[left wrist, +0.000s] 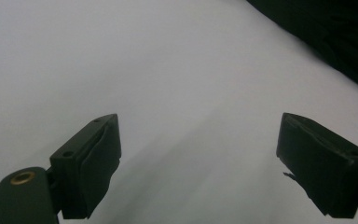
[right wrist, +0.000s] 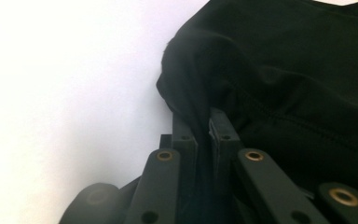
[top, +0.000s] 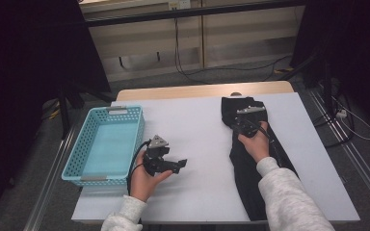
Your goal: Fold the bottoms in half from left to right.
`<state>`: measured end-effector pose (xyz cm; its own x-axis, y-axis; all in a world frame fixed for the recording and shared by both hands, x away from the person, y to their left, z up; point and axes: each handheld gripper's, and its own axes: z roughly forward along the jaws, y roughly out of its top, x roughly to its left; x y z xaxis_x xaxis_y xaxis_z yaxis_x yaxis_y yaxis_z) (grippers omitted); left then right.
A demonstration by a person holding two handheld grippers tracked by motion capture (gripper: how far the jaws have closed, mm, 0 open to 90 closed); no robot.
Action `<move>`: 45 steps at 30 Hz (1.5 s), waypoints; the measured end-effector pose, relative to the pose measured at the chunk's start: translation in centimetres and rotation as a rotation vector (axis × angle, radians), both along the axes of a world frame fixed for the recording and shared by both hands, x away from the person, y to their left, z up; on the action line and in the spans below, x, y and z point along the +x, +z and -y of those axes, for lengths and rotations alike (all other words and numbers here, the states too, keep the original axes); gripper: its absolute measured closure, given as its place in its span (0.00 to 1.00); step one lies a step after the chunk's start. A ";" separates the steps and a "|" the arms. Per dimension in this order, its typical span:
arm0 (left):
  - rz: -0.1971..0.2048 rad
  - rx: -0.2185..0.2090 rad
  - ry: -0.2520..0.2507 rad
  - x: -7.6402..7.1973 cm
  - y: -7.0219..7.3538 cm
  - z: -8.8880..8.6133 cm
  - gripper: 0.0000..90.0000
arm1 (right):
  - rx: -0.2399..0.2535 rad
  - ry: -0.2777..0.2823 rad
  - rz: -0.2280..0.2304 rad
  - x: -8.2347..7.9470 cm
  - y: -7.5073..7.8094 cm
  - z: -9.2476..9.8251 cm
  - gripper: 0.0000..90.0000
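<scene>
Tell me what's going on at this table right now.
A person works with a gripper in each hand. The right gripper is shut on a fold of the black garment lying along the right side of the white table. The left gripper is open over bare table, beside a light blue basket.
</scene>
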<state>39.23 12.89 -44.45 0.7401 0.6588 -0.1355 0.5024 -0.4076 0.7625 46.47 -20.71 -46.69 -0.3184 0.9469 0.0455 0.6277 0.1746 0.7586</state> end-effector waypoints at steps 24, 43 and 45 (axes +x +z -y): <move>0.019 -0.041 0.093 0.6 0.9 -1.0 0.13 | 0.045 0.506 -0.033 -4.5 0.1 -11.9 0.89; -0.015 -0.046 0.098 1.3 0.3 -0.7 0.13 | 0.036 0.375 0.009 -8.1 3.6 -4.4 0.30; -0.015 -0.044 0.100 1.4 0.3 -0.7 0.13 | 0.036 0.378 0.018 -8.8 3.6 -3.4 0.28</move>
<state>40.61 13.64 -44.13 0.6687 0.7222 -0.1769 0.5507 -0.3211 0.7705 37.65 -17.34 -43.08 -0.6460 0.7603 0.0683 0.5109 0.3642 0.7787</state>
